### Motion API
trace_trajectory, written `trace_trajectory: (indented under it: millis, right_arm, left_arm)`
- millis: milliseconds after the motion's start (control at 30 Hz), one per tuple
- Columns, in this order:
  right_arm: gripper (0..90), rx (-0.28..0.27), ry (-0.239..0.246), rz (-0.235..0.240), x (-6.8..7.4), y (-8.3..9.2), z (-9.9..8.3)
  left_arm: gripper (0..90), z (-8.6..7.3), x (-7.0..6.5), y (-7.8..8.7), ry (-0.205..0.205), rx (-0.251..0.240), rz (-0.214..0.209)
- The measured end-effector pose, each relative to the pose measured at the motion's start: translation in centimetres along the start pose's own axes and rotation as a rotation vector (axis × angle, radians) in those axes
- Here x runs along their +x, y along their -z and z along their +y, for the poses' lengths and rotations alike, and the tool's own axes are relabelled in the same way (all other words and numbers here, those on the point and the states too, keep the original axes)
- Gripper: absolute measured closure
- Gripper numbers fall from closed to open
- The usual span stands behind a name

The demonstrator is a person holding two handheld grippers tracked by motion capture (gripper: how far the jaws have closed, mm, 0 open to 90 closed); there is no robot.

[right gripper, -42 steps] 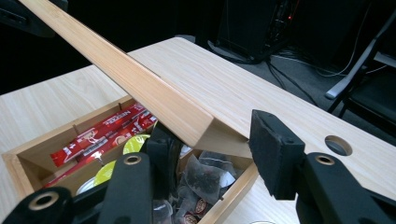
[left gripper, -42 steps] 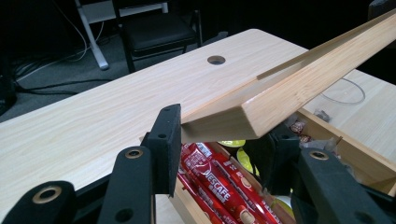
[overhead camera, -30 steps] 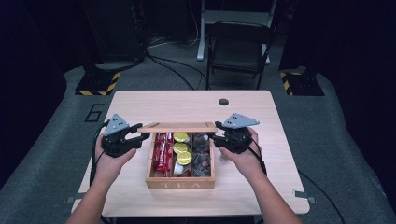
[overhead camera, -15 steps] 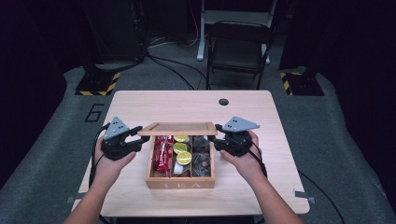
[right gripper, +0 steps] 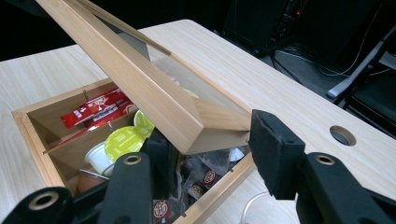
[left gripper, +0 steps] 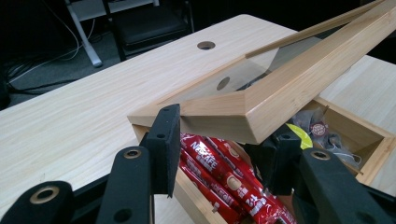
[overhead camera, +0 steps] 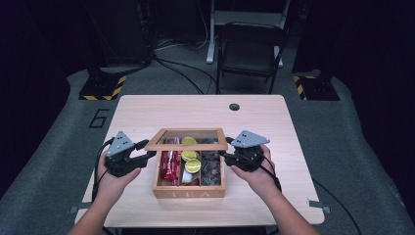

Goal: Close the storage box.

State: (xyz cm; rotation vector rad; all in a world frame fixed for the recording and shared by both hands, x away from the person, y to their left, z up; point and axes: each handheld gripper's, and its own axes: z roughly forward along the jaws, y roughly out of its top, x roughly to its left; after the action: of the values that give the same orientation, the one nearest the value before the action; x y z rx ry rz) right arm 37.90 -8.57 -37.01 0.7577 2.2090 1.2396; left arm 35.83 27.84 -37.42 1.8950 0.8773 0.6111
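Wooden-framed glass lid (overhead camera: 186,139) of the light wood tea box (overhead camera: 189,190) is part-way up: front edge lifted clear of the box, back edge seemingly still at the box's 12 o'clock wall, so it tilts up toward the person. Box sits mid-tabletop (overhead camera: 274,122), a bit toward 6 o'clock, w/ "TEA" on its front wall. Inside: red stick sachets (overhead camera: 170,164) in the 9 o'clock compartment, yellow-lidded capsules (overhead camera: 192,165) in the middle, dark tea bags (overhead camera: 213,169) at 3 o'clock.

Done, by my read: lid gripped at both front corners and raised. Left: either swing it fully open or lower it shut; pics alone don't say which way it's headed. Nothing taken out of the box so far as I can tell.

Pose: left hand-held gripper (left gripper: 219,140) at 9 o'clock of the box, jaws roughly level and pointing inward, clenched on the lid's left front corner, pads on either side of the frame. Right hand-held gripper (right gripper: 210,142) mirrors it at 3 o'clock, clamped across the lid's right front corner. Both forearms come in from 6 o'clock, hands level w/ each other, lid spanning between them.
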Motion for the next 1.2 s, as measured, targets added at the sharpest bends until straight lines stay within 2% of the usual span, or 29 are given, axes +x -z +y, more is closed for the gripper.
trace_trajectory:
  millis: [33, 67, 233, 367, 633, 933, 1200]
  right_arm:
    - [53.5, -0.001, -0.011, -0.005, 0.1, 0.0, -0.1]
    - [53.6, -0.009, 0.003, 0.001, 0.1, 0.0, -0.3]
    - [53.5, 0.004, -0.010, -0.001, 0.4, 0.1, -0.6]
    - [53.4, 0.002, 0.009, 0.003, 0.6, 0.2, -1.1]
    - [53.3, 0.015, -0.023, 0.009, 1.2, 0.4, -2.0]
    - [53.3, 0.031, -0.014, 0.016, 1.8, 0.6, -3.2]
    - [56.7, 0.056, -0.018, 0.037, 2.3, 0.8, -4.2]
  left_arm:
    - [54.9, 0.0, 0.0, 0.1, -0.006, 0.006, -0.003]
    - [54.0, -0.1, -0.2, 0.1, -0.008, 0.008, -0.004]
    - [53.8, -0.5, -0.5, 0.2, -0.015, 0.008, 0.001]
    - [53.7, -0.9, -0.6, 0.3, -0.024, 0.017, -0.002]
    - [53.6, -1.8, -1.0, 0.4, -0.016, 0.012, -0.005]
    - [53.5, -3.1, -1.5, 0.7, -0.016, 0.044, -0.025]
    - [53.6, -4.3, -2.0, 0.6, -0.020, 0.054, -0.025]
